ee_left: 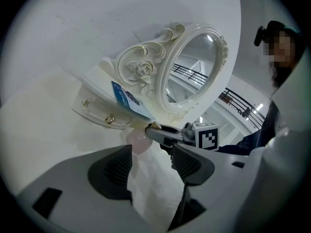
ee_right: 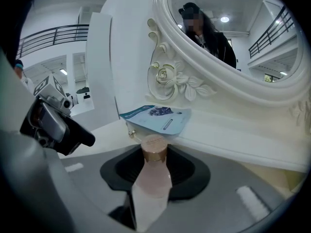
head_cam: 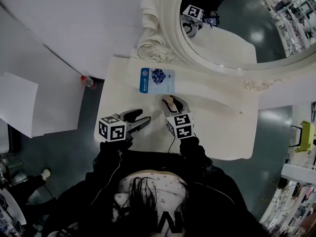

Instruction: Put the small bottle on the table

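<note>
One small bottle (ee_right: 154, 178), pale pink with one bronze cap (ee_right: 154, 148), is sitting between the jaws of the right gripper (ee_right: 155, 161), whose dark pads are pressing on its body from both sides. Its long axis is running along the jaws, cap end pointing away from the gripper's camera; in the head view the small bottle (head_cam: 169, 101) is pointing its cap toward 12 o'clock. In the left gripper view the small bottle (ee_left: 138, 142) is showing as a rounded pink body low over the table (ee_left: 48, 130); whether it is touching the surface I cannot tell. It is staying near the middle of the one white table (head_cam: 222, 132). Two grippers are showing in all. The right gripper (head_cam: 175, 105) is coming in from 6 o'clock of the bottle, and the left gripper (head_cam: 140, 118) is hovering at about 8 o'clock of it, apart from it. The left gripper (ee_left: 151, 152) is holding its jaws apart with only bare tabletop between them, and the right gripper (ee_left: 160, 131) is crossing its view just beyond. One blue-and-white packet (head_cam: 157, 80) is lying flat at 12 o'clock of the bottle, near its cap, on the raised ledge at the back of the table. One oval mirror (head_cam: 237, 23) in a carved white frame is standing behind the packet. Two small gold knobs (ee_left: 110, 120) are showing on the drawer front below the ledge.
</note>
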### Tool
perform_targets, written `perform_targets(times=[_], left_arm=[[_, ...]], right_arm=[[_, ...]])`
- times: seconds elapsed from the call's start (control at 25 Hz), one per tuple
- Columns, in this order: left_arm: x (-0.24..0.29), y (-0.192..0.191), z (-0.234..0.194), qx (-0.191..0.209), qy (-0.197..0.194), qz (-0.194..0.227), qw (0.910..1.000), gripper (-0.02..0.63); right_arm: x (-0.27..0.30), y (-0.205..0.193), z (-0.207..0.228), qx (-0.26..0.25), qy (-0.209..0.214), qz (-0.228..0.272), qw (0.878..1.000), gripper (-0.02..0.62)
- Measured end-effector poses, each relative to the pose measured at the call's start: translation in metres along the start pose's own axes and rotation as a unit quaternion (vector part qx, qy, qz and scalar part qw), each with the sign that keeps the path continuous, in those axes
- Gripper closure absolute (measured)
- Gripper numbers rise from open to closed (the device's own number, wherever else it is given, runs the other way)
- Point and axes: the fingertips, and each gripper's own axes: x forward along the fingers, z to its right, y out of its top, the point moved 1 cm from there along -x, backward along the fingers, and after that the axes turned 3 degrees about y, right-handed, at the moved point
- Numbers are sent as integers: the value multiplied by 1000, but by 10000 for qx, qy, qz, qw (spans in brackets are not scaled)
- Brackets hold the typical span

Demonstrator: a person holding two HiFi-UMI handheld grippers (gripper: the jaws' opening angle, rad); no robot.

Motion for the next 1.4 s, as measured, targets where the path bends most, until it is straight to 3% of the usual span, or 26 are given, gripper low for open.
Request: perform_targets(times=[0.92,1.4], left_arm=[[-13,-1,11,141,-164,39,9998,342],[6,-12,28,269,-434,-229,9984,344]], right_arm=[[-6,12,-1,335,-249,175,9990,416],[-69,16,-10,1311,-141,615,9894,416]])
